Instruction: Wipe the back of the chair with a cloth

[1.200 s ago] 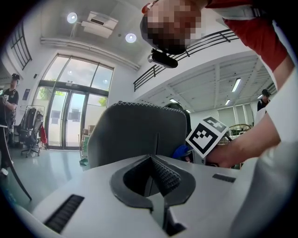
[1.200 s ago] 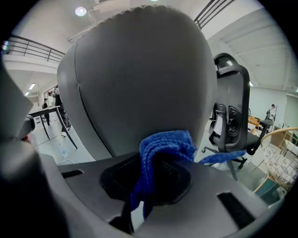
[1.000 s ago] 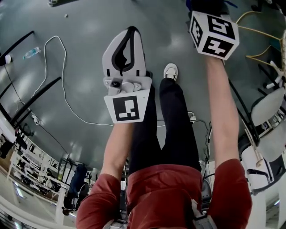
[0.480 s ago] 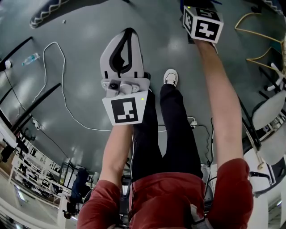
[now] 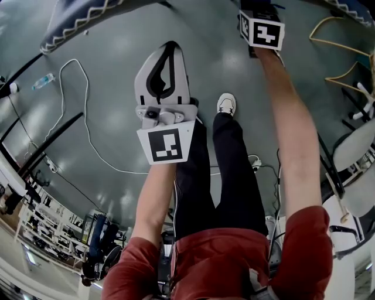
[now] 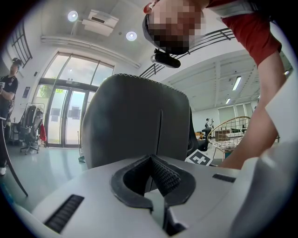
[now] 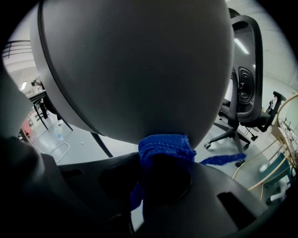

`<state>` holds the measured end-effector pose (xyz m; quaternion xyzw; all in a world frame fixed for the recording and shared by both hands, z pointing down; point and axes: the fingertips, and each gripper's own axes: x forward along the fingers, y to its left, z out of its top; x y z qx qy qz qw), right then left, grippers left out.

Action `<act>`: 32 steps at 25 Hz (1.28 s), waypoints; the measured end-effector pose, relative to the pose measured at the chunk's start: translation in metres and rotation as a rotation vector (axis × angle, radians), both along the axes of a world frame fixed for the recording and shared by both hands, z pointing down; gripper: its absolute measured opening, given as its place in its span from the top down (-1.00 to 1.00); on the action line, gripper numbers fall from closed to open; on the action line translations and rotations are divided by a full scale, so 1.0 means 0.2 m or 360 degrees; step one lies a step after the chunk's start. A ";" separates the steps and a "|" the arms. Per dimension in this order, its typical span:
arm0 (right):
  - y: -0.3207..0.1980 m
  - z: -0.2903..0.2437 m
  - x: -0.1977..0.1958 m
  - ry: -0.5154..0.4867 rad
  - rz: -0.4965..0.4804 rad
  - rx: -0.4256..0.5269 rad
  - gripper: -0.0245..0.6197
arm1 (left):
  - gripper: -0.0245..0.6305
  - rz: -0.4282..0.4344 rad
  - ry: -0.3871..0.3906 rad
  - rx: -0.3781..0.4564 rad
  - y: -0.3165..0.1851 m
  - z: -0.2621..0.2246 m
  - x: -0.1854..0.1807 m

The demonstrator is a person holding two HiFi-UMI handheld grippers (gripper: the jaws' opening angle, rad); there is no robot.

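Observation:
In the right gripper view, the grey chair back (image 7: 135, 65) fills the frame. My right gripper (image 7: 160, 172) is shut on a blue cloth (image 7: 165, 146), and the cloth's bunched top presses against the lower part of that back. In the head view only this gripper's marker cube (image 5: 261, 29) shows, at the top edge, and the chair's stitched edge (image 5: 88, 17) shows at the top left. My left gripper (image 5: 163, 76) hangs in mid-air over the floor, shut with nothing in it. The left gripper view shows its jaws (image 6: 156, 174) closed and the chair back (image 6: 135, 121) a little beyond them.
A white cable (image 5: 88, 129) loops across the grey floor, with a water bottle (image 5: 44, 81) beside it. Black frame bars (image 5: 47, 140) run at the left. White chairs (image 5: 357, 146) and a wire chair (image 5: 345, 53) stand at the right. Another office chair (image 7: 247, 93) stands behind.
My right gripper has moved farther away, toward the head view's top edge. The chair's stitched edge has come into view at the top left. The left gripper has barely shifted.

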<state>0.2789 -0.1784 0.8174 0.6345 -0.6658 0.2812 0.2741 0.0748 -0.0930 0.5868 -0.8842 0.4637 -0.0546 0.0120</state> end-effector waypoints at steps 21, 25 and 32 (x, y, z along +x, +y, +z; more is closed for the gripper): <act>0.48 -1.18 -0.41 -0.0257 -0.0066 0.0385 0.74 | 0.89 -0.0130 -0.0061 -0.0050 0.10 -0.46 -0.16; 0.59 -1.58 -0.43 -0.0227 -0.0159 0.0469 0.74 | 0.89 -0.0181 -0.0061 -0.0076 0.24 -0.70 -0.19; 0.56 -1.96 -0.50 -0.0366 -0.0104 0.0544 0.74 | 0.89 -0.0196 -0.0032 0.0021 0.33 -1.08 -0.32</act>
